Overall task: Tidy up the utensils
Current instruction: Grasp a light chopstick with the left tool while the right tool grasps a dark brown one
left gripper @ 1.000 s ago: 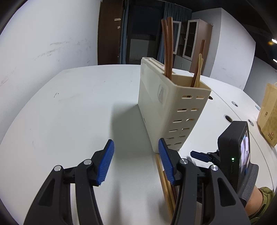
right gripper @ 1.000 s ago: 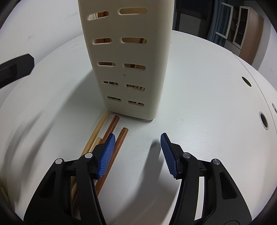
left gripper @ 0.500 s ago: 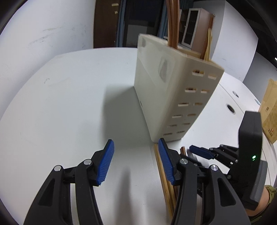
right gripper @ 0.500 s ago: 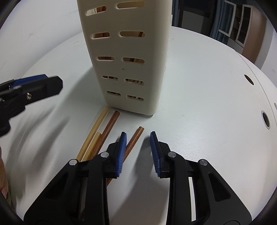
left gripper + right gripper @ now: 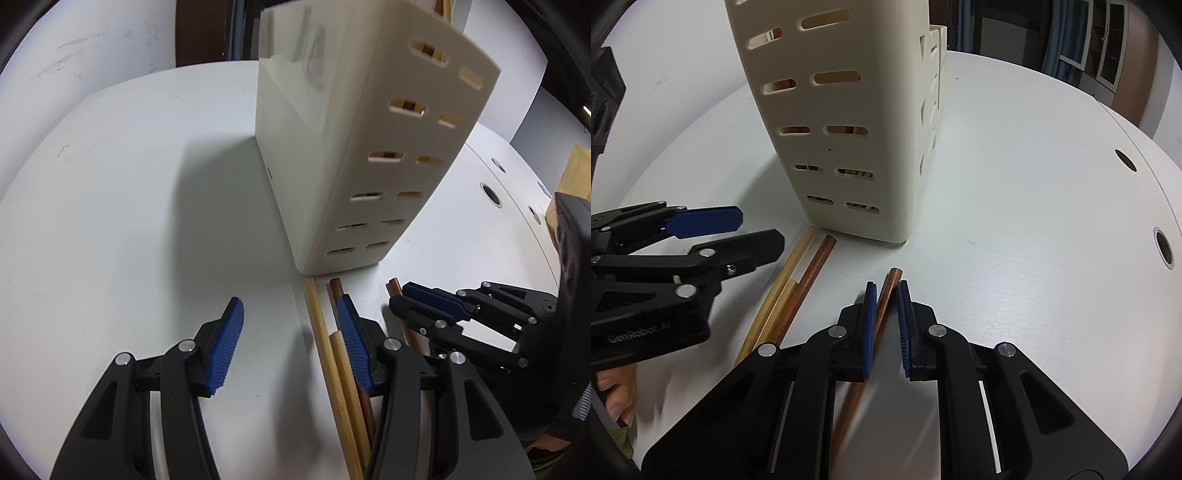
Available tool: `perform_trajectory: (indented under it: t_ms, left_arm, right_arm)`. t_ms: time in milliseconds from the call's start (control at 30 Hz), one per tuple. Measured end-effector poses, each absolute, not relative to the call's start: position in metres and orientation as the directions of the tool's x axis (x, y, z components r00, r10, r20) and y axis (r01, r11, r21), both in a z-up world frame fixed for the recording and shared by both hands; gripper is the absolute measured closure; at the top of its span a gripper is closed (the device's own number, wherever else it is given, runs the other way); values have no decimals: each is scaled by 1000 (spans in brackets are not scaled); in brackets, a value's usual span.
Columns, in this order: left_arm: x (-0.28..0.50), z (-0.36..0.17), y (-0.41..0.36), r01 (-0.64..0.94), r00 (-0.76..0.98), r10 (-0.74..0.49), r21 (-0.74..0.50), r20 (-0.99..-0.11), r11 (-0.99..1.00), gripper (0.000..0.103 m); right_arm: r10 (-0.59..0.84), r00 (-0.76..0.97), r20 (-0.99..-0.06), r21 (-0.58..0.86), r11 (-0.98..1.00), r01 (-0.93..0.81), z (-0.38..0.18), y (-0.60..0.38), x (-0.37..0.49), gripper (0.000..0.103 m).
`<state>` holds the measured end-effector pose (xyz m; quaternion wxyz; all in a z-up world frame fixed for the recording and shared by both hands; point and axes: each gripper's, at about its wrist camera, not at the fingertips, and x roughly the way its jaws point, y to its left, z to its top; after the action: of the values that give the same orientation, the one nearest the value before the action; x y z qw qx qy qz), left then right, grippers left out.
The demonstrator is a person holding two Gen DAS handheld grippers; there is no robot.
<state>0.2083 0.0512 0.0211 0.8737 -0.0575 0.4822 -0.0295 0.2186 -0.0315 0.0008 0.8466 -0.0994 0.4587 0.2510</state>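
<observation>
A cream slotted utensil holder stands on the white table, also in the right wrist view, with chopsticks inside. Several wooden chopsticks lie on the table in front of it. My right gripper is shut on one dark brown chopstick, which runs back between its jaws; it also shows in the left wrist view. My left gripper is open and empty, low over the table, its right finger over the loose chopsticks.
Round cable holes sit in the table at the right. A brown paper bag stands at the far right edge. Cabinets stand behind the table.
My right gripper has closed from wide open onto the dark brown chopstick. My left gripper has moved forward and down, closer to the holder and the loose chopsticks.
</observation>
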Motion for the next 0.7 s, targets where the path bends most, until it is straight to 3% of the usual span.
perform_trajectory:
  t_ms: [600, 700]
  left_arm:
    - [225, 3, 47, 2, 491, -51, -58, -870, 998, 55]
    - [226, 3, 42, 7, 493, -25, -25, -870, 1000, 64]
  right_arm:
    - [330, 459, -825, 54, 854, -517, -1, -34, 222, 94]
    - [329, 460, -824, 52, 854, -518, -1, -34, 222, 94]
